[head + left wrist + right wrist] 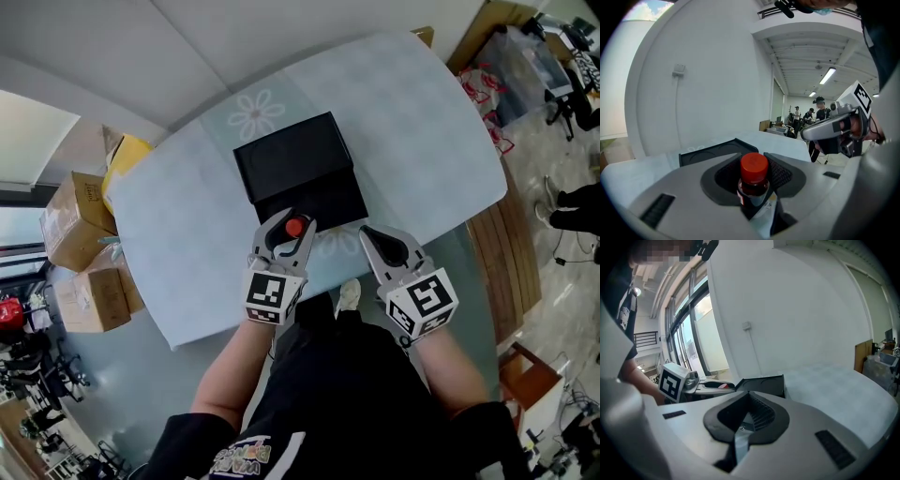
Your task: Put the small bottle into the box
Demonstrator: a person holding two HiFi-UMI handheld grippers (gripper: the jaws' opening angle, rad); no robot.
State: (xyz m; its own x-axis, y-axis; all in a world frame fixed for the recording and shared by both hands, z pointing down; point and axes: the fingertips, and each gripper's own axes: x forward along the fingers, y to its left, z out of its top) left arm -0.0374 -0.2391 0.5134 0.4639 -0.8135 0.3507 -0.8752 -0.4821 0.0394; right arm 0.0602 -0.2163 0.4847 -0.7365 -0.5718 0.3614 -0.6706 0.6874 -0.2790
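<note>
A small dark bottle with a red cap point(295, 227) point(753, 176) stands upright between the jaws of my left gripper point(286, 234) point(753, 190), which is shut on it. The gripper hovers at the near edge of the open black box point(298, 169) point(717, 149) point(761, 384) on the pale table point(422, 131). My right gripper point(380, 242) point(743, 423) is just right of the box's near corner, jaws together with nothing between them. Each gripper shows in the other's view: the left gripper point(701, 384) and the right gripper point(829, 129).
Cardboard boxes point(80, 220) and a yellow item point(127, 159) sit on the floor left of the table. A wooden bench point(511, 253) and bags point(487, 94) stand to the right. People point(818, 110) are far back in the room.
</note>
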